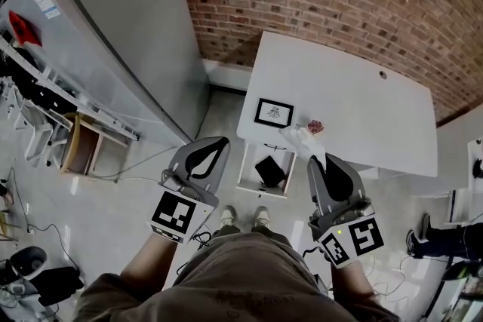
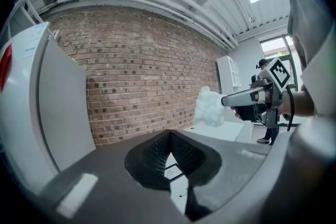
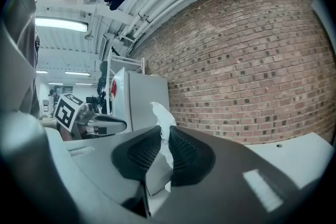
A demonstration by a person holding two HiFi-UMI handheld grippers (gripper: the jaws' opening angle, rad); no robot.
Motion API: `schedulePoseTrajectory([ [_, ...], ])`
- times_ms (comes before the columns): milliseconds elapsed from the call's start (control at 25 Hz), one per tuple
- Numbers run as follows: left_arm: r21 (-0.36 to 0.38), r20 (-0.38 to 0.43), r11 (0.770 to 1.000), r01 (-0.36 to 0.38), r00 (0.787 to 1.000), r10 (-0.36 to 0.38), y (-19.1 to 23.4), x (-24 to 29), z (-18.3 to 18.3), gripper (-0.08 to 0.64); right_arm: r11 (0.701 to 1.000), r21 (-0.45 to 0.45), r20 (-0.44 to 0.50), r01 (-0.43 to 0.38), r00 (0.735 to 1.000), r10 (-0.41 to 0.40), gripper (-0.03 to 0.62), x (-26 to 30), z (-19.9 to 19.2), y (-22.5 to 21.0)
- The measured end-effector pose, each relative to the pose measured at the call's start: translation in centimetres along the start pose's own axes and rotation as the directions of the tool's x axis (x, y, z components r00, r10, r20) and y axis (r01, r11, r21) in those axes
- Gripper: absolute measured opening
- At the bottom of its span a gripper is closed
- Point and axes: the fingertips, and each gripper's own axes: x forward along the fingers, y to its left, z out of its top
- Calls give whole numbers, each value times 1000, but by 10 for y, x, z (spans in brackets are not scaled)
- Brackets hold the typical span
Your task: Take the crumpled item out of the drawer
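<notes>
A person's right gripper (image 3: 164, 135) has its jaws pinched tight on the crumpled white paper wad (image 1: 299, 136). It holds the wad in the air just above the open drawer (image 1: 247, 164), at the drawer's right side. The wad seems already clear of the drawer, so it can be carried off. A flat black item (image 1: 270, 171) lies inside the drawer. The left gripper (image 2: 169, 136) hovers left of the drawer with its jaws closed together on nothing, probably to stay out of the way.
</notes>
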Motion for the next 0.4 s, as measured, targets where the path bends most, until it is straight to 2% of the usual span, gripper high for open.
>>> schedulePoseTrajectory([
  [400, 34, 6, 999, 3, 1000, -3, 0, 2, 5, 0, 1000, -3, -10, -11, 1000, 11, 75, 5, -3, 0],
])
